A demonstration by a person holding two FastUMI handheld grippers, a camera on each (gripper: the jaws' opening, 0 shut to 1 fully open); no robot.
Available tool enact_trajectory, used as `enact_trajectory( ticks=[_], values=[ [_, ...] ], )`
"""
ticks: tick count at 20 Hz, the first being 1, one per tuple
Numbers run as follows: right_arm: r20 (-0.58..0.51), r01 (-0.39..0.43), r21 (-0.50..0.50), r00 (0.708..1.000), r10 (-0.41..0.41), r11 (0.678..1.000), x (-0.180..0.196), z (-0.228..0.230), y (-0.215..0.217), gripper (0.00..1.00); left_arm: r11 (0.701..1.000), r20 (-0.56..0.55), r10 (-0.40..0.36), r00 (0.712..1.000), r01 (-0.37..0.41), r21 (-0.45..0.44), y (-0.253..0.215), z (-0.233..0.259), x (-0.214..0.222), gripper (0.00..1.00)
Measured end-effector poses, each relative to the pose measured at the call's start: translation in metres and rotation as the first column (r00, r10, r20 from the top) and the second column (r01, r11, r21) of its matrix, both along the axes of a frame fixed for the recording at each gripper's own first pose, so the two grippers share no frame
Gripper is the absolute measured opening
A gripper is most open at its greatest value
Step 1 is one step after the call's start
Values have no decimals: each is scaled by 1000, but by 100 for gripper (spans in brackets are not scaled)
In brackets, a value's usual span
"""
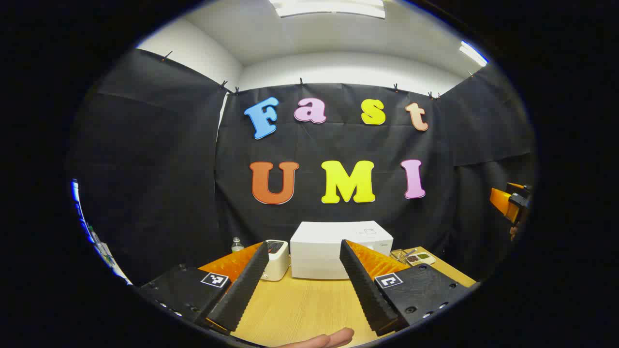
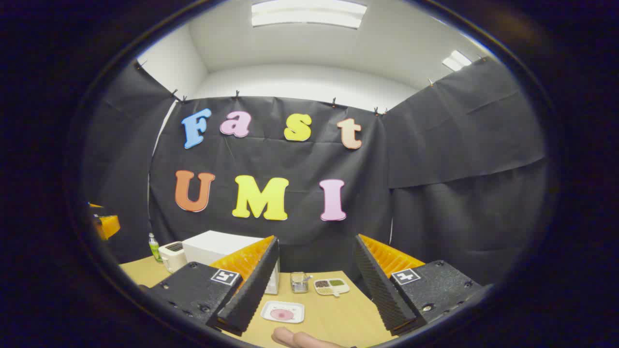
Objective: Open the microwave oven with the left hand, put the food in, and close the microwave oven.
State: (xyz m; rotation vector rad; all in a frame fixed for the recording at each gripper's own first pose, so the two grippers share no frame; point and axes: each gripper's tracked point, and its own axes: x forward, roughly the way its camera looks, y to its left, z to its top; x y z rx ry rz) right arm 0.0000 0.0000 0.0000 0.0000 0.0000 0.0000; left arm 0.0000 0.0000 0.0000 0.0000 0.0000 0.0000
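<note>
Microwave (image 2: 213, 249) front hidden behind right gripper's finger (image 2: 251, 285), lower centre. Divided dish (image 2: 331, 286) contents too small to tell. Fingertip (image 1: 329, 338) cut off at bottom edge.

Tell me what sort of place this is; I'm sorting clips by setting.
Likely a staged recording booth mocked up as a kitchen counter, not a real kitchen: black cloth is clipped up as walls, and a wooden table carries a white microwave oven, a toaster and a plate of food.
</note>
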Motion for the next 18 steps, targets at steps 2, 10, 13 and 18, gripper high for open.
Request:
enact_trajectory(
  ticks=[2,10,13,18],
  values=[
    [16,4,0,1000,-4,1000,-5,3,-3,99,1000,9,1,1000,-1,-8,-4,5,-3,94],
    [22,46,21,999,-46,999,-11,1,-21,99,997,30,-70,997,71,-16,-25,10,-9,93],
    [50,67,27,996,-68,997,-6,3,-32,99,997,32,-72,997,73,-29,-29,8,-4,94],
    [39,52,44,998,-53,998,11,-8,-32,99,997,33,-70,997,71,-9,-36,2,13,94]
  ],
)
